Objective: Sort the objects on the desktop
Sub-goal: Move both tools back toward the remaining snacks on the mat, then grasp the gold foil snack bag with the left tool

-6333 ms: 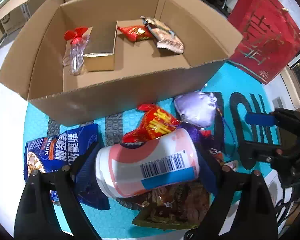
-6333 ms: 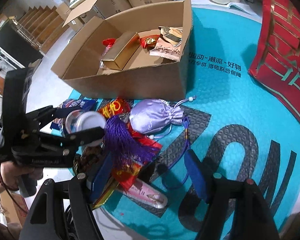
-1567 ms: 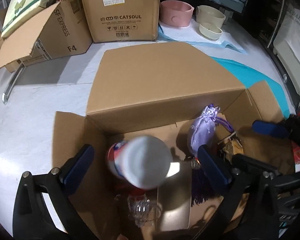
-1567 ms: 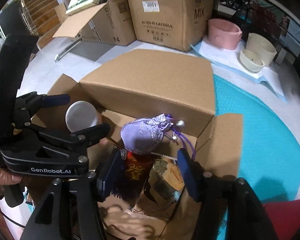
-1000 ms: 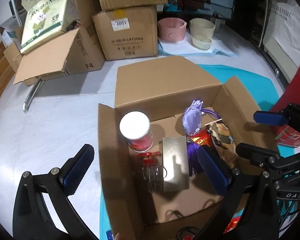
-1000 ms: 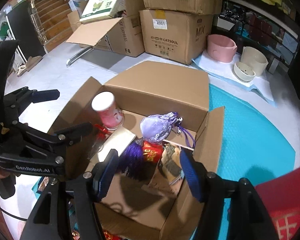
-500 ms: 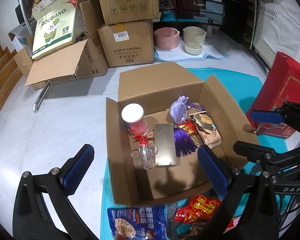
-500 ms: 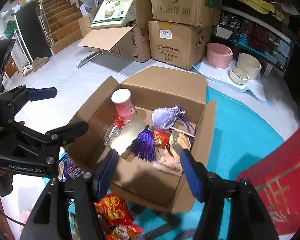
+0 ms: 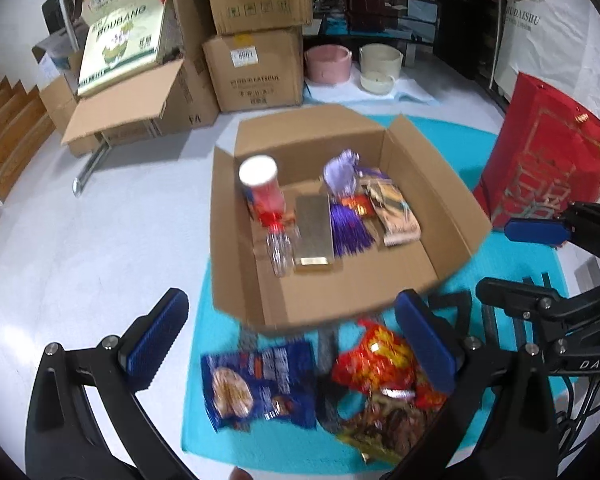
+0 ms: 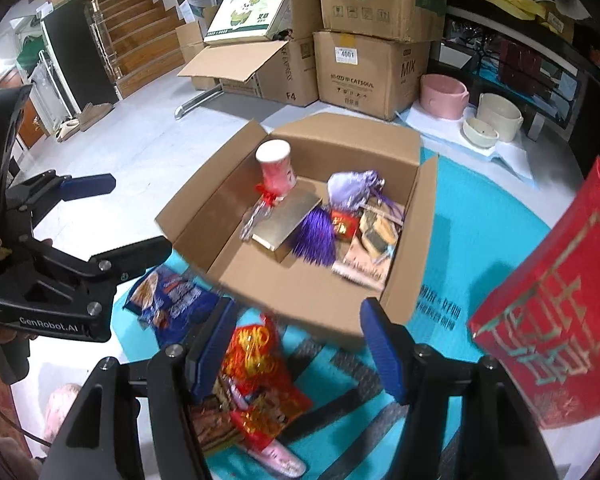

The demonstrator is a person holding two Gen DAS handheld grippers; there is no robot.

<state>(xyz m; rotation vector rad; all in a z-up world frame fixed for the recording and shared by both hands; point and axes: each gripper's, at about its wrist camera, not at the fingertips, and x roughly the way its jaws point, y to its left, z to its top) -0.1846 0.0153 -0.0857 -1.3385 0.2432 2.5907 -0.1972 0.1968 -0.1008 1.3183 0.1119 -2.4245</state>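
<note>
An open cardboard box (image 9: 432, 184) (image 10: 204, 208) stands on the teal mat (image 9: 512, 256). Inside it stand a pink can (image 9: 262, 194) (image 10: 276, 168), a gold box (image 9: 313, 232) (image 10: 288, 220), a lilac pouch (image 9: 340, 172) (image 10: 350, 188) with a purple tassel, and snack packets. In front of the box lie a blue snack bag (image 9: 256, 386) (image 10: 168, 296), a red snack bag (image 9: 376, 360) (image 10: 252, 348) and a brown packet (image 9: 388, 424). My left gripper (image 9: 292, 340) and right gripper (image 10: 296, 344) hover open and empty above these packets, both drawn back from the box.
A red gift bag (image 9: 540, 152) (image 10: 556, 320) stands to the right of the box. Stacked cartons (image 9: 256, 36) and pet bowls (image 9: 380, 68) line the back. White floor (image 9: 100, 220) lies to the left, with wooden stairs (image 10: 140, 32) beyond.
Both grippers have pulled back and up from the box, open and empty. The can and the lilac pouch stay inside it. The packets in front of the box have come into view.
</note>
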